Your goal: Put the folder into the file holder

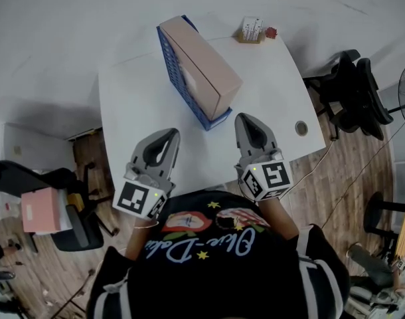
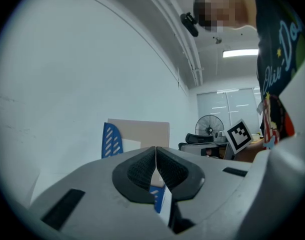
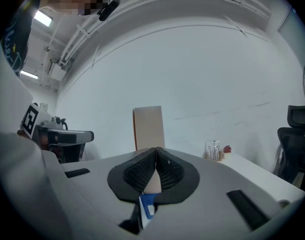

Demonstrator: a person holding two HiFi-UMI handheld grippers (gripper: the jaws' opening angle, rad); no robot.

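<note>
Closest below the camera is a black printed shirt (image 1: 209,244), and just ahead of it the left gripper (image 1: 170,133) and the right gripper (image 1: 244,118) hover on the near side of the blue slatted plastic file holder (image 1: 179,78). Both grippers have their jaws pressed together with nothing between them.

The thick tan card folder (image 1: 202,65) stands upright inside the file holder, rising well above its walls, so the task looks done or nearly so. The folder seems stiff and boxy, probably not heavy, with smooth faces that might slip. The exposed top edge or the near end looks like the best place to take hold.

The file holder sits on a white rounded worktop (image 1: 269,92), smooth and otherwise mostly bare. Beyond the holder to the right is a small stand of white items (image 1: 251,30). Black office chairs (image 1: 352,88) stand farther right on a wooden floor (image 1: 348,178), and a pale wall rises behind.
</note>
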